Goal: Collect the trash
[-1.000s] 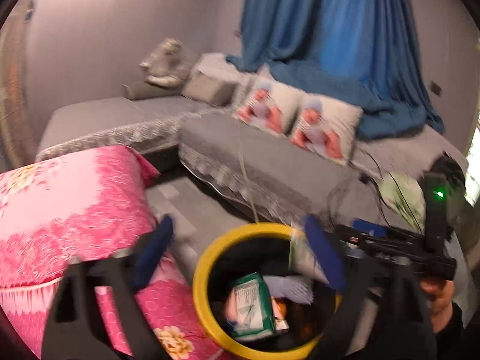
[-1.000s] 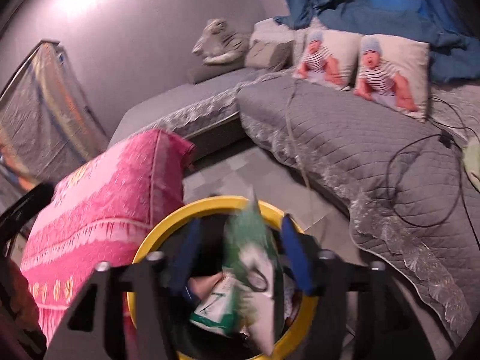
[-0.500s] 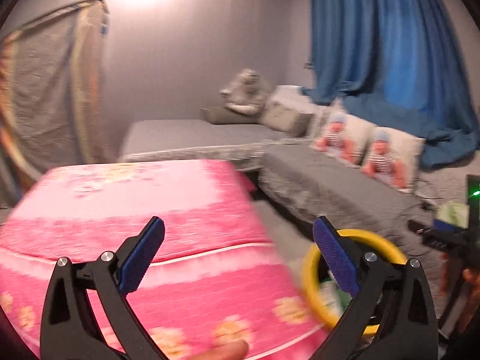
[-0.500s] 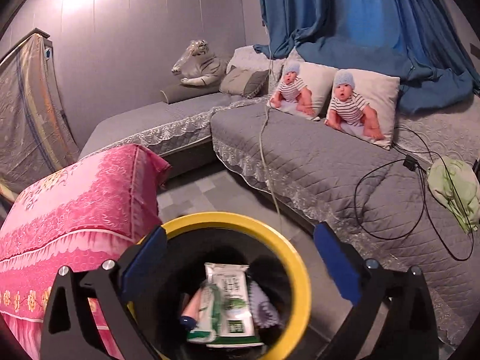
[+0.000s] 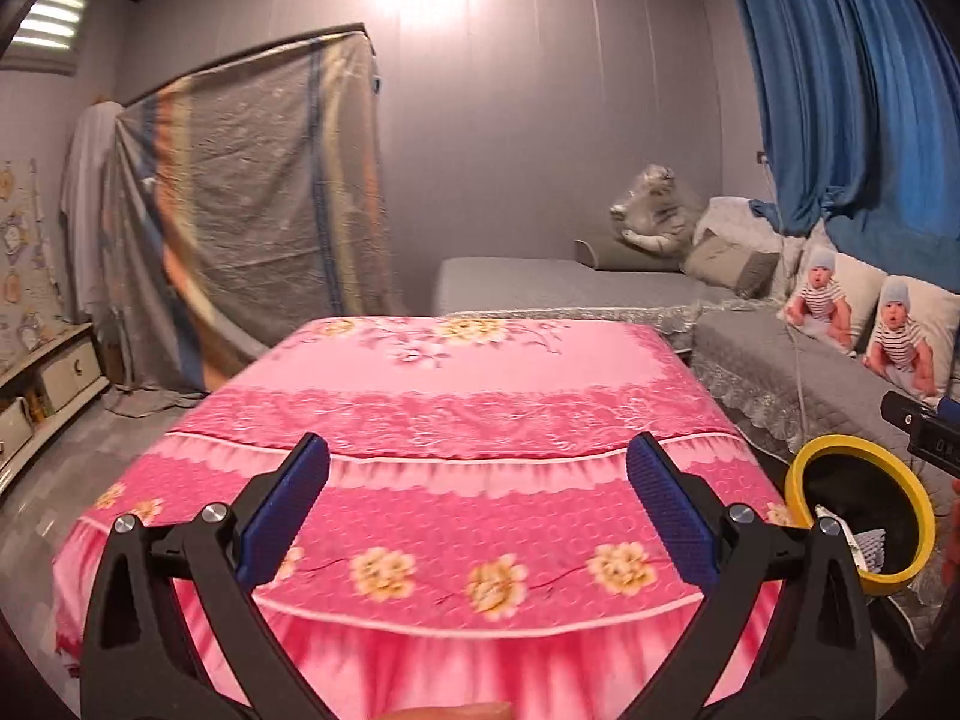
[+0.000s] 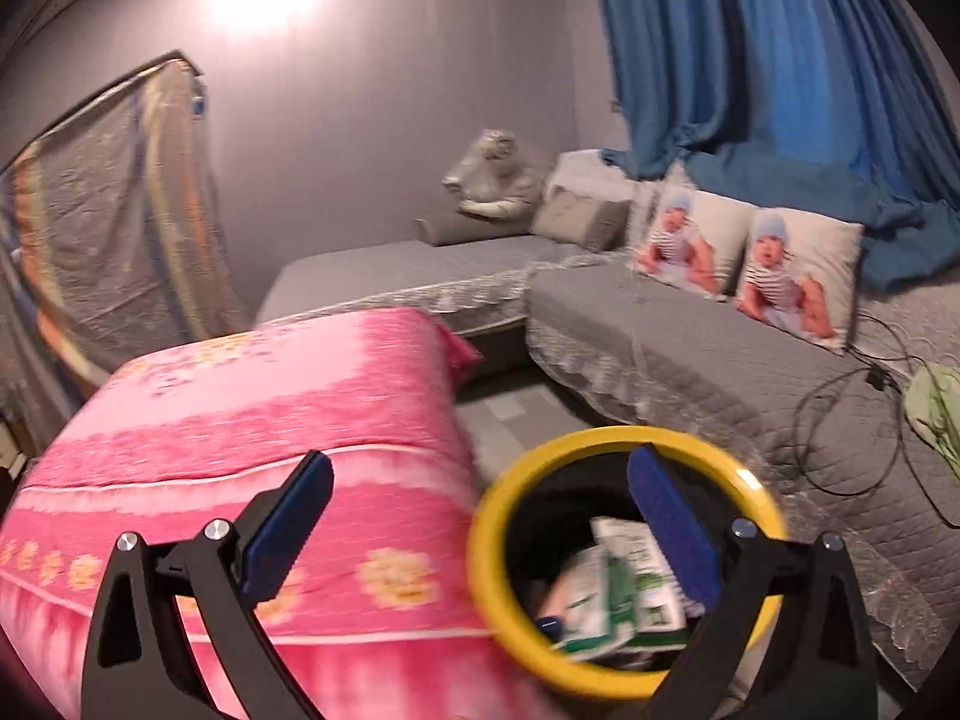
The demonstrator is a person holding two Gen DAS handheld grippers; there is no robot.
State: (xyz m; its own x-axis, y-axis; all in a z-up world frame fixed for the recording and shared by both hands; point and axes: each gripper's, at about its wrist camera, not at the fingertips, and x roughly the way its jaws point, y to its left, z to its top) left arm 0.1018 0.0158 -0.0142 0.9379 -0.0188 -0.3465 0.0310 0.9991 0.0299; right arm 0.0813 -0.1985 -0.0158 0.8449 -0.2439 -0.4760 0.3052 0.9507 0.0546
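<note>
A black trash bin with a yellow rim (image 6: 498, 576) stands on the floor beside the pink table. Green and white wrappers (image 6: 612, 594) lie inside it. The bin also shows at the right edge of the left wrist view (image 5: 804, 468). My right gripper (image 6: 480, 528) is open and empty, above the table edge and the bin's left rim. My left gripper (image 5: 477, 513) is open and empty, facing the pink flowered tablecloth (image 5: 456, 396). No trash shows on the cloth.
A grey corner sofa (image 6: 690, 348) with two baby-print cushions (image 6: 744, 264) runs behind the bin. Black cables (image 6: 852, 426) and a green cloth (image 6: 936, 414) lie on it. A covered rack (image 5: 240, 210) and a low cabinet (image 5: 42, 378) stand at the left.
My right gripper opened and dropped the green wrapper into the bin, then swung left. My left gripper swung left, away from the bin and over to the pink table.
</note>
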